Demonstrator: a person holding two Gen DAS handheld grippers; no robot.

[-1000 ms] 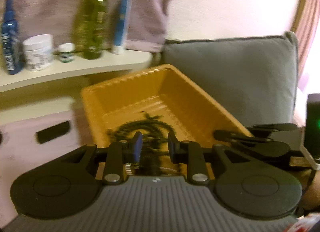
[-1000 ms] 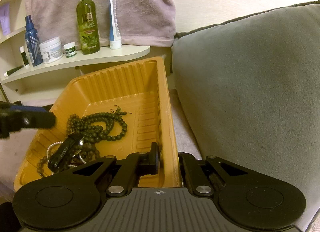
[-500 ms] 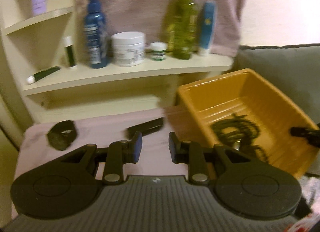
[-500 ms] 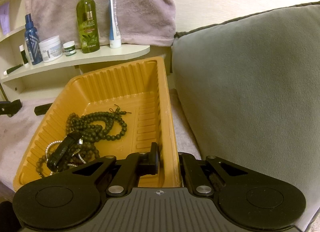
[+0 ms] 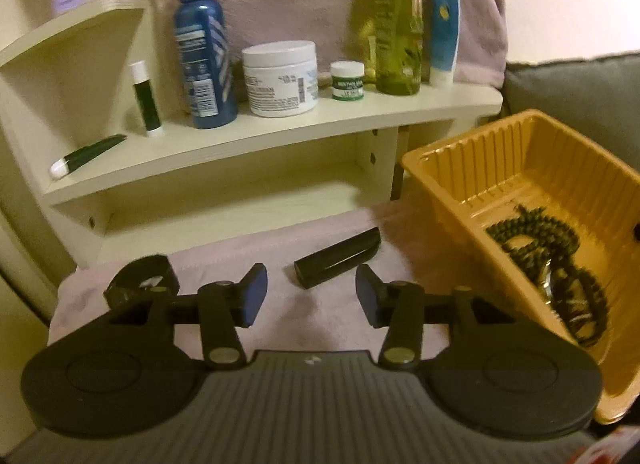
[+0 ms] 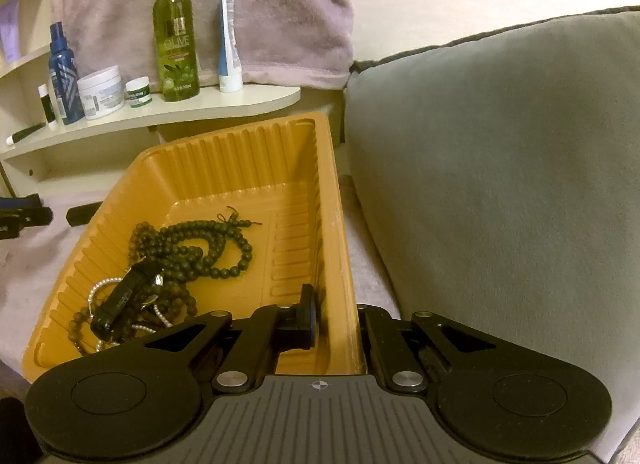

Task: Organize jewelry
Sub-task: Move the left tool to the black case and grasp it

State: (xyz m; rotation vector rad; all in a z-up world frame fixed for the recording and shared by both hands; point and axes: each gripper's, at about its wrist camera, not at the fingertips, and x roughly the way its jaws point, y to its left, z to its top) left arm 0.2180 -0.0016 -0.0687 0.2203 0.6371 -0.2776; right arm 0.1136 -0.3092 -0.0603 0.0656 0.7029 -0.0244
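Note:
An orange ribbed tray (image 6: 240, 152) holds dark green bead strands (image 6: 200, 240), a pearl string and a black clip-like piece (image 6: 124, 298). My right gripper (image 6: 338, 322) is shut on the tray's right wall, one finger inside and one outside. Over the pink towel (image 5: 328, 316), my left gripper (image 5: 311, 288) has its jaws opening with nothing between them. A black cylinder (image 5: 338, 262) lies on the towel just beyond its fingertips, and a black ring-shaped band (image 5: 140, 280) rests behind its left finger. The tray (image 5: 460, 184) and beads (image 5: 548, 248) are to its right.
A cream shelf (image 5: 280, 132) behind the towel carries a blue spray bottle (image 5: 204, 52), a white jar (image 5: 280, 78), a small green-labelled pot, a green olive bottle (image 6: 176, 36) and tubes. A grey cushion (image 6: 500, 168) stands right of the tray.
My left gripper swung left from above the tray to over the towel and its jaws have widened. The right gripper stayed put on the tray wall.

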